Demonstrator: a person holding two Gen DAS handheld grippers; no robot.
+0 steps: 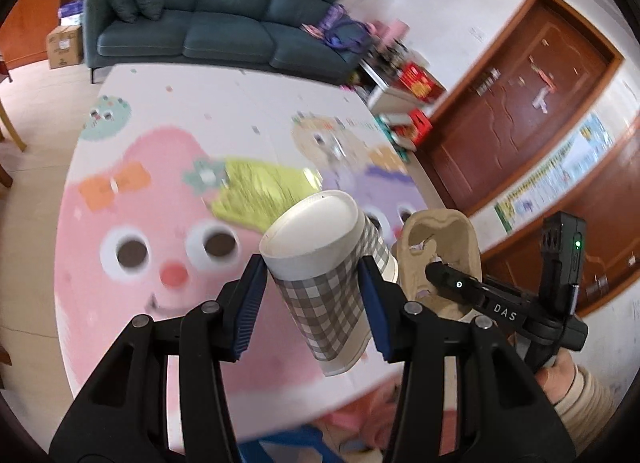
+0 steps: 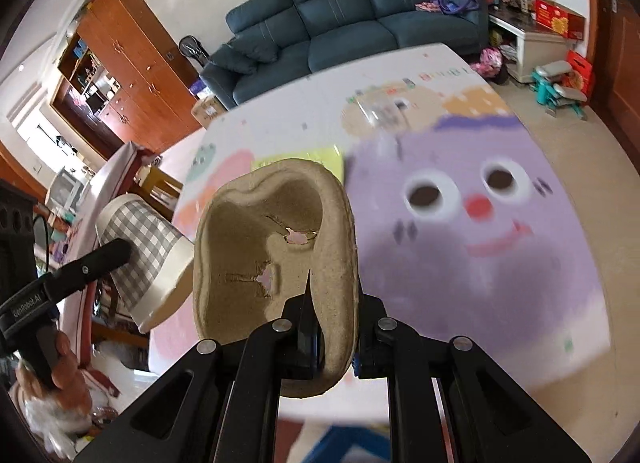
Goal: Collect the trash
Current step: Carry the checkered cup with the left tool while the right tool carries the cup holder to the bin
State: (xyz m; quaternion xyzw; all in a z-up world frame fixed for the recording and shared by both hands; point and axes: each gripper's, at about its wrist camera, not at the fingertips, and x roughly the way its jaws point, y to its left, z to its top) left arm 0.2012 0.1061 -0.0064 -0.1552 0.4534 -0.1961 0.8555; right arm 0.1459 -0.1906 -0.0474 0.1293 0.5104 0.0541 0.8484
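Observation:
My left gripper (image 1: 312, 303) is shut on a grey-checked paper cup (image 1: 328, 283) with a white lid, held tilted above the cartoon play mat (image 1: 132, 223). The cup also shows at the left of the right wrist view (image 2: 140, 251). My right gripper (image 2: 334, 327) is shut on the rim of a torn brown pulp cup tray (image 2: 276, 259), lifted off the mat; the tray appears just right of the cup in the left wrist view (image 1: 440, 255). A yellow-green wrapper (image 1: 260, 191) lies on the mat beyond both, and a clear plastic wrapper (image 2: 384, 109) lies farther back.
A dark teal sofa (image 1: 216, 11) stands beyond the mat. A white cabinet with red boxes (image 1: 404, 91) and brown doors (image 1: 520, 103) are to the right. Wooden cupboards (image 2: 128, 75) stand at the left. Something blue (image 2: 348, 443) sits below the grippers at the mat's near edge.

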